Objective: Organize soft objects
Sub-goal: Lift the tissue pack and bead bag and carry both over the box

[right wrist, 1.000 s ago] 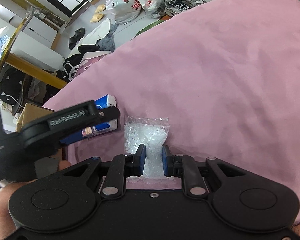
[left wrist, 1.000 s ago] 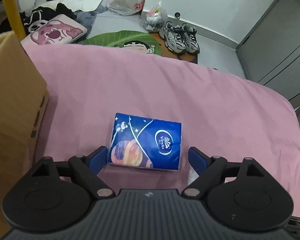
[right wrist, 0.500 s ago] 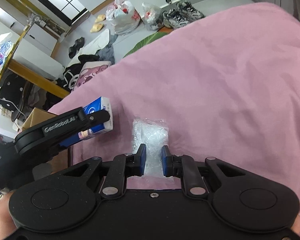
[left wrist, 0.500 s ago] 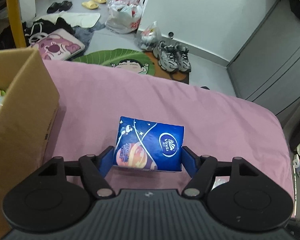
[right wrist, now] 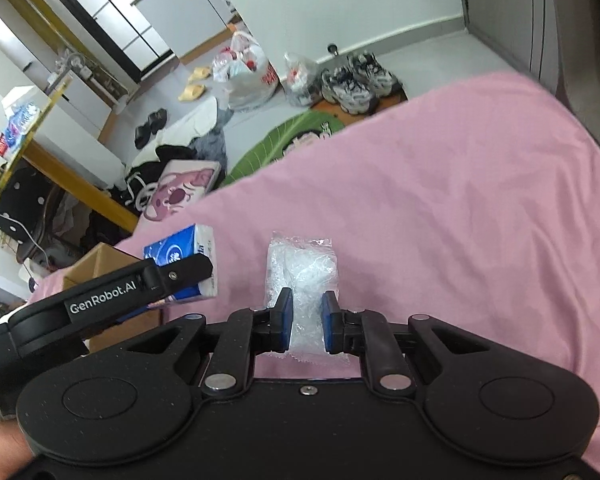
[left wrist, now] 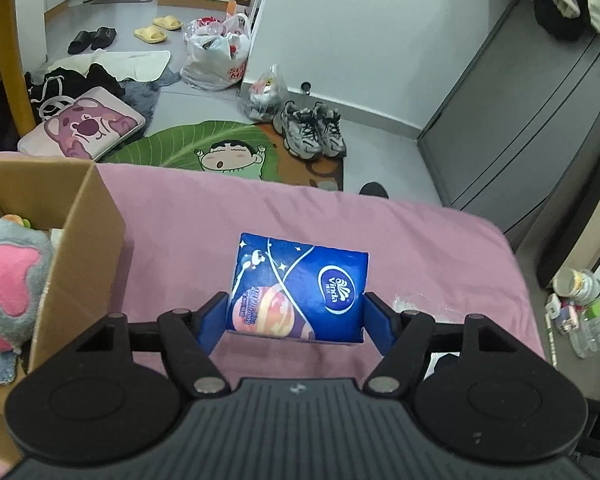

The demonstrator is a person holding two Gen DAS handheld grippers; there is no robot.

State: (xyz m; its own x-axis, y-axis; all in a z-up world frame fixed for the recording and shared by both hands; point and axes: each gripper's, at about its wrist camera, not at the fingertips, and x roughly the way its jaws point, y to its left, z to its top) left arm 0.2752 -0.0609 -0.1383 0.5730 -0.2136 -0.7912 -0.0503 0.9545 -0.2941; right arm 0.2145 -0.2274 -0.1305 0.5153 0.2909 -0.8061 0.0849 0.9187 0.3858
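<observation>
Left hand-held gripper (left wrist: 296, 316): pinching the blue tissue pack (left wrist: 298, 286) across its width, one blue pad on each side; the pack appears lifted clear of the pink bed cover (left wrist: 420, 248).
Reason for hold: a side grip squeezes the soft pack evenly, so it should carry without sagging.
Right hand-held gripper (right wrist: 305, 318): closed on the near end of a clear plastic packet (right wrist: 302, 272), whose far end reaches out over the cover.
Reason for hold: crinkly film gives little to grip, hence a narrow pinch on the bunched middle.
Cardboard box (left wrist: 80, 232): open, on the bed left of the tissue pack; a grey-and-pink plush toy (left wrist: 8, 276) sits inside, so it is probably the destination.
Pose: both tools point forward over the bed, the left one just beside the right and slightly ahead.
</observation>
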